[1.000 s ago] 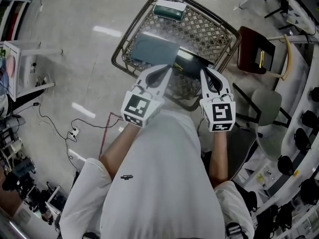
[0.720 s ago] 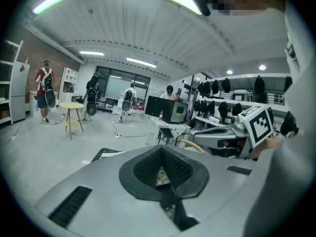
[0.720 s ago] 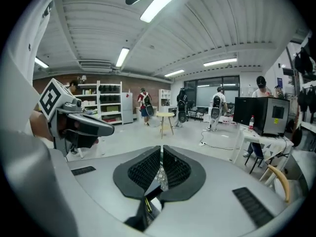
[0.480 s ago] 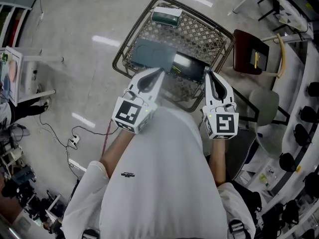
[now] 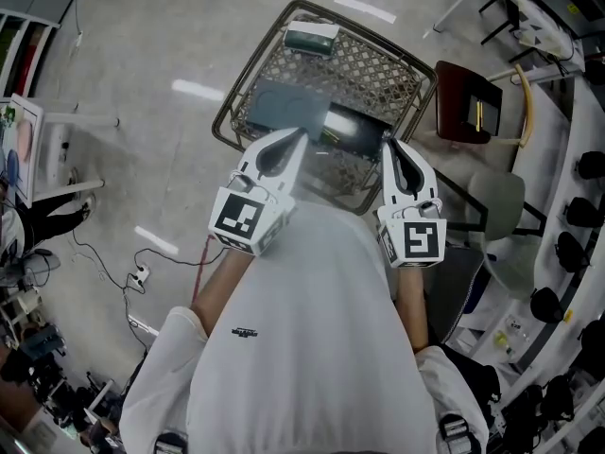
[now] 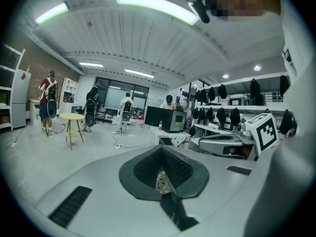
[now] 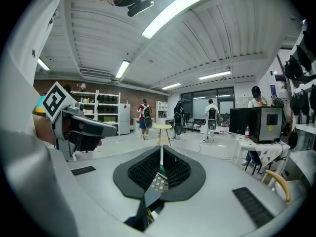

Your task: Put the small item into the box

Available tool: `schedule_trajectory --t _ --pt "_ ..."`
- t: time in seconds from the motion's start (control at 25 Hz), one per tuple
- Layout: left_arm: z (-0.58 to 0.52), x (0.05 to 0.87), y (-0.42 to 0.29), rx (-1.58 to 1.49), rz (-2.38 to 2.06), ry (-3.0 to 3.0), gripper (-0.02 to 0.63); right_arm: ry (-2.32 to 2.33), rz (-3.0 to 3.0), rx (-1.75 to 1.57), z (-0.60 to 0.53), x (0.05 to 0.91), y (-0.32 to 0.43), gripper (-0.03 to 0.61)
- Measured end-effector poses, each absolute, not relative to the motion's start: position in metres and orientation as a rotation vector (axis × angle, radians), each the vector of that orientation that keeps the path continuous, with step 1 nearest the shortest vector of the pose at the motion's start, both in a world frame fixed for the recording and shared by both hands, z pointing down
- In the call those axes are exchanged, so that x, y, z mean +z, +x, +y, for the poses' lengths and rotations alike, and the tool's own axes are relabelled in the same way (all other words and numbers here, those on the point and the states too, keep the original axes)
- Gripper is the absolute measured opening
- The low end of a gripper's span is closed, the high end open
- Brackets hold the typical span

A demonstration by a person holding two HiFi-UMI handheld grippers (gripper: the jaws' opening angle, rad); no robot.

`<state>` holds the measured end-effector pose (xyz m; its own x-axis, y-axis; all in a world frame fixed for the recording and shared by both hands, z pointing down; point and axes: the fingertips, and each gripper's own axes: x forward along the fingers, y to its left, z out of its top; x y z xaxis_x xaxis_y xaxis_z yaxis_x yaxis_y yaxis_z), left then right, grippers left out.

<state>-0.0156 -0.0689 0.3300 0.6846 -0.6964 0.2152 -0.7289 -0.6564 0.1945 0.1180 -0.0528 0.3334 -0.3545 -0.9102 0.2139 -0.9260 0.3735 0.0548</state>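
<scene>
Two grippers are closed on nothing: the left gripper [image 5: 301, 133] and the right gripper [image 5: 386, 144] each show, in their own views, pads drawn together with only a sliver of lattice visible past the tips. Only the head view shows what lies below them. A wire basket [image 5: 378, 69] holds a dark flat box [image 5: 286, 107], with a glossy black slab [image 5: 357, 130] just beside it. The small green-and-white item [image 5: 312, 38] is at the basket's far end, well apart from both grippers. The gripper views alone show the room beyond, where a person with a backpack [image 7: 211, 114] stands near a round stool [image 7: 163, 128].
</scene>
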Motion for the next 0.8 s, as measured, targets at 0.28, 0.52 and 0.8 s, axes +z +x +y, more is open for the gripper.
schedule_trajectory --t 0.28,0.52,0.8 --pt "-0.0652 0.3281 -0.0176 0.173 -1.149 2.625 0.001 1.630 -2.446 0.125 -0.0550 0.3299 0.1129 0.012" --pt "-0.0661 0.3292 -0.0192 0.179 -1.162 2.612 0.001 1.621 -2.454 0.146 -0.0583 0.3319 0.1148 0.011" --pt "-0.0656 0.3277 -0.0202 0.183 -1.171 2.608 0.001 1.599 -2.456 0.155 -0.0594 0.3343 0.1111 0.011"
